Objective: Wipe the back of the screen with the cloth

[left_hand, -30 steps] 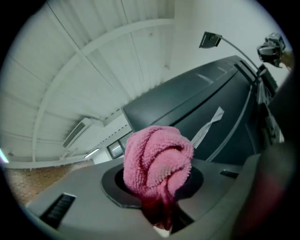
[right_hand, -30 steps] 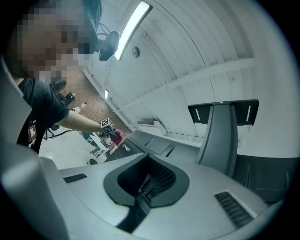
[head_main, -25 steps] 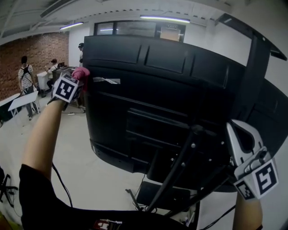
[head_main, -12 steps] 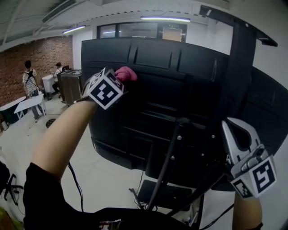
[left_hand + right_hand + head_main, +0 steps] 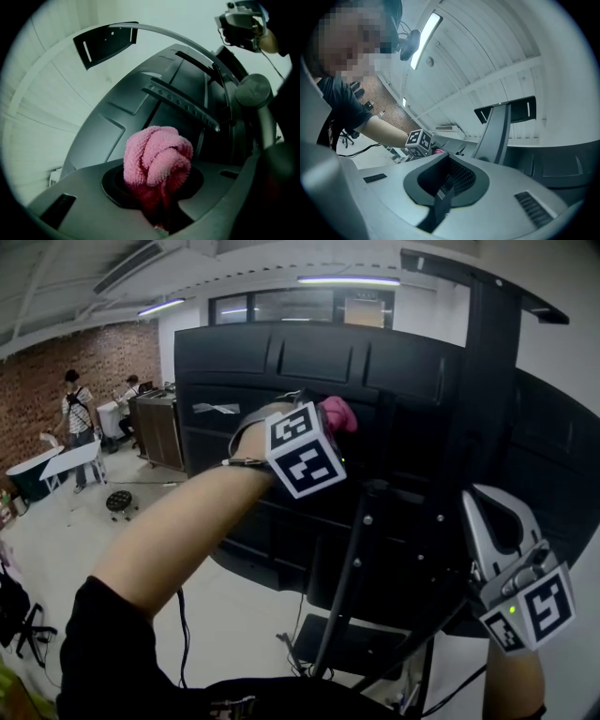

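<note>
The screen (image 5: 412, 390) fills the head view, its black ribbed back turned to the person. The stand (image 5: 492, 381) rises as a tall black post just right of the screen's middle, and a slanted pole (image 5: 352, 577) runs down from the screen's centre toward its lower edge.

Far left of the screen stands a brick wall (image 5: 47, 381), with two people in front of it.

The person's bare left arm (image 5: 178, 531) reaches up across the screen's lower left. The left gripper (image 5: 323, 427) sits at the screen's upper middle, its marker cube (image 5: 305, 463) facing the head camera.

The right gripper (image 5: 483, 512) hangs low at the screen's right edge, well clear of the left one and pointing up, with its own cube (image 5: 534, 610) below. Its fingers are pressed together in the right gripper view.

And there's the cloth (image 5: 157, 157): pink, bunched into a ball, clamped tight in the left fingers (image 5: 75, 197). It bulges out past the tips toward the screen's back, just left of the post. Whether it actually presses on the panel cannot be told.

A short strip of pale tape (image 5: 214, 409) is stuck on the screen's upper left.
</note>
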Demonstrator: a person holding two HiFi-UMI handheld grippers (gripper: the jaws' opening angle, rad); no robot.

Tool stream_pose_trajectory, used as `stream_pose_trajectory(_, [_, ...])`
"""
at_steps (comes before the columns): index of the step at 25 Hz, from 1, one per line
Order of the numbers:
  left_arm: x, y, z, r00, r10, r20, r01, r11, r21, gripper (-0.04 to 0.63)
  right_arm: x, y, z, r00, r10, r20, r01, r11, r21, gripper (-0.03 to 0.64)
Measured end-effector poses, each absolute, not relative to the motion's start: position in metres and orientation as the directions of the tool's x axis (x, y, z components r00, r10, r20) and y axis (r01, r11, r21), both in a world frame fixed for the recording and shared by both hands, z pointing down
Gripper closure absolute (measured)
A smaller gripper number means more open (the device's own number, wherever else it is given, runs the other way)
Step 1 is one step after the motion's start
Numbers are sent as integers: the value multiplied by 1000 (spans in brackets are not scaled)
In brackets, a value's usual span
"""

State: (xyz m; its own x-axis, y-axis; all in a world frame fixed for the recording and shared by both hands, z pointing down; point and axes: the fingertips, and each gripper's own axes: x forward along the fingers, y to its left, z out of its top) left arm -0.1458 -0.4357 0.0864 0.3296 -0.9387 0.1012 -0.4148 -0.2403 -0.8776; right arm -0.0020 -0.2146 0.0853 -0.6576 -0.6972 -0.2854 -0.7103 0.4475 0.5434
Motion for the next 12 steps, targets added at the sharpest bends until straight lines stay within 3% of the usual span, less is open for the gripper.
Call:
stream_pose_trajectory(7, [-91,-422,95,389,-915,102,-320,-239,-917,476,6,-214,88,-650,-703,-289,-720,449,529,615])
stream_pose_trajectory(9, [-100,-418,93,440,-893,90,-365,-270,-891,474,4,-219,90,-655,-701,-282,-718,461,521,615])
stream_pose_trajectory(12, [-185,-416,77,454,-891,7,-542,-283,-791,474,-23,-229,94,-698,-670,-252,-685,522,509,615])
